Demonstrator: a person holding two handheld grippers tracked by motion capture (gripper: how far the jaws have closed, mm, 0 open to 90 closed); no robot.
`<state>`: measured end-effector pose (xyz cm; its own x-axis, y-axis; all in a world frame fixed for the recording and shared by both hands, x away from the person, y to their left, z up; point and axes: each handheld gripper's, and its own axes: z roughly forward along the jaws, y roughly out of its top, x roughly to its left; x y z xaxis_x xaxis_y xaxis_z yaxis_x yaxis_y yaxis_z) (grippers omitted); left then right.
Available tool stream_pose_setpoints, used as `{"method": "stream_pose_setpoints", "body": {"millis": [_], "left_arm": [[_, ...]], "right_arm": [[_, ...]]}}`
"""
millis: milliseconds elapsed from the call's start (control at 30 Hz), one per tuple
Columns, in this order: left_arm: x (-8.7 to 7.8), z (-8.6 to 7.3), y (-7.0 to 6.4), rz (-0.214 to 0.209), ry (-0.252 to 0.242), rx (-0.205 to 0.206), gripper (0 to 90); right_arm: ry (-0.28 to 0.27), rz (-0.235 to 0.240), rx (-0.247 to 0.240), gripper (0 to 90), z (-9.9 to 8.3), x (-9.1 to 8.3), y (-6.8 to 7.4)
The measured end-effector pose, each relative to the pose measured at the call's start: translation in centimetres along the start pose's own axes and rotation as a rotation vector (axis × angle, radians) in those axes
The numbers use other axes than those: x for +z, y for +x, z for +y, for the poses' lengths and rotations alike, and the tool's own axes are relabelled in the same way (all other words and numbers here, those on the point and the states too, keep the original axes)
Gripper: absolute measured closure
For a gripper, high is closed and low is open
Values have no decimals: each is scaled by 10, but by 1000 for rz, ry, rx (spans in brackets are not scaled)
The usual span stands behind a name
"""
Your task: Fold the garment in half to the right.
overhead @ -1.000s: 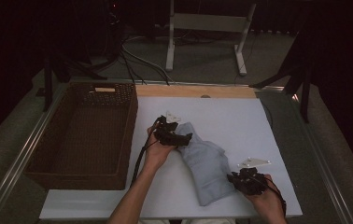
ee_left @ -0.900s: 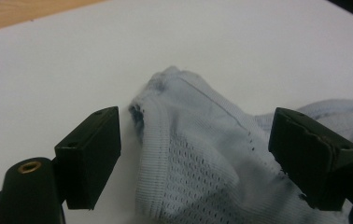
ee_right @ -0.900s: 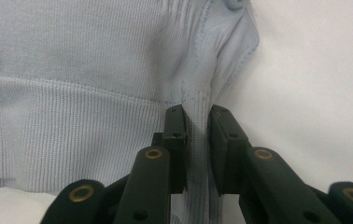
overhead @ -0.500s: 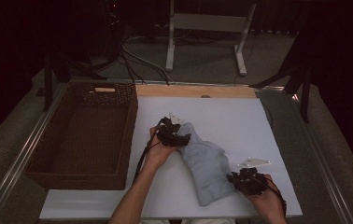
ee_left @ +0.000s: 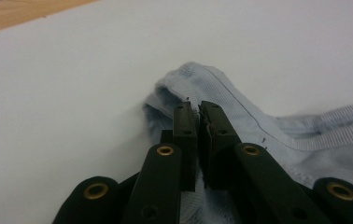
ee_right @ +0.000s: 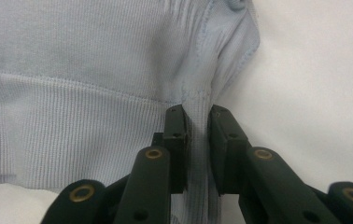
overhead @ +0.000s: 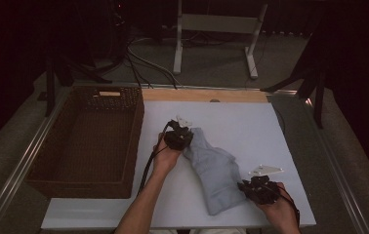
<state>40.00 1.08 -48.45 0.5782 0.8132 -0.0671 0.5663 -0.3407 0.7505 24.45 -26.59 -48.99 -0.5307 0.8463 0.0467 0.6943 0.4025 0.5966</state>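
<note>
A: While both hands sat on the white table, where was the pale blue knitted cloth garment?

B: Centre of the high view, lying flat, slanting from mid-frame down to the lower right. Brown woven wicker basket stood at the left, well apart from it.

A: Left gripper?

B: Jaws nearly closed, pinching the garment's seamed edge at its upper end; in the high view it sat just left of centre.

A: Right gripper?

B: Jaws narrow, clamped on a ribbed fold at the garment's lower corner, lower right of the high view.
</note>
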Motion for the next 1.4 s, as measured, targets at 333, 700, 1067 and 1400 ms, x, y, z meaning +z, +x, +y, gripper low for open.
{"method": "stream_pose_setpoints", "body": {"millis": [333,700,1067,1400], "left_arm": [[-1,0,6,25,-10,-29,876],[2,-2,4,-9,-28,-49,729],[-9,-6,6,-66,-63,-127,228],[-16,-19,6,-82,-69,-161,113]], "right_arm": [[2,0,-4,785,-1,-1,0],[11,-10,-14,784,-3,-1,2],[12,-10,-17,782,-3,-1,3],[13,-10,-17,781,-3,-2,3]]}}
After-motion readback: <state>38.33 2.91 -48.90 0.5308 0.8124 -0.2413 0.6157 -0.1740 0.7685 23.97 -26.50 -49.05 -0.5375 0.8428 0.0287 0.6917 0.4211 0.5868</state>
